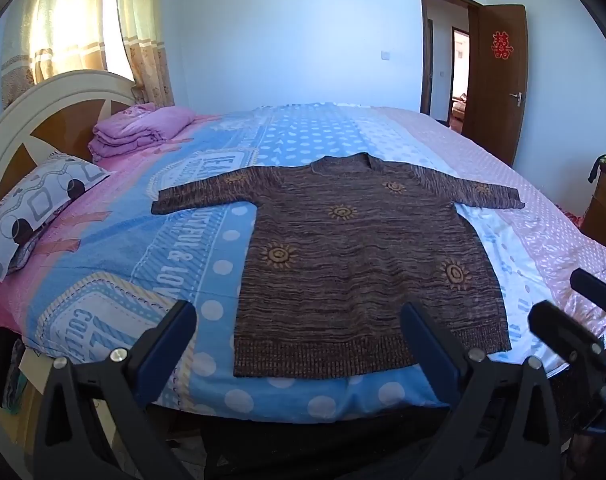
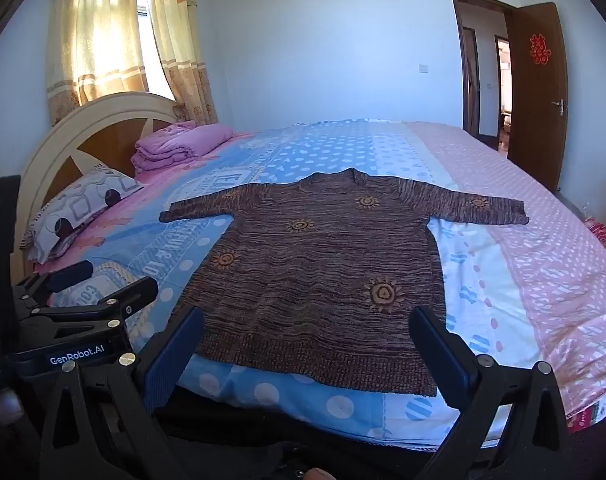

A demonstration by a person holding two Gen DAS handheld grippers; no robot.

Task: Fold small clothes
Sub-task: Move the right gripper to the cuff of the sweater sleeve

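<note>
Bedroom, pale blue walls; curtained window behind a cream and brown headboard (image 1: 43,120), brown door (image 1: 499,80) standing open at the far right with a red paper emblem on it.

Bed (image 1: 543,240): covered by a patchwork sheet, pink at the headboard side, blue with white dots and lettering through the middle, pale pink dotted at the door side.

Sweater (image 1: 355,260): brown marled knit with yellow sun motifs. Lies flat and unfolded on the middle of the bed, both sleeves spread straight out to either side, neckline toward the far wall, ribbed hem at the near edge of the mattress.

Pillow (image 1: 39,208): grey and white patterned, against the headboard at the near left.

Folded pink quilt (image 1: 139,128): stacked beyond the pillow, also by the headboard.

Left gripper (image 1: 299,332): jaws spread wide, nothing between them; held above the near bed edge, framing the sweater's hem without touching it.

Right gripper (image 2: 307,344): likewise fully spread and empty, just beside the left one, poised over the hem's right half, apart from the cloth.
</note>
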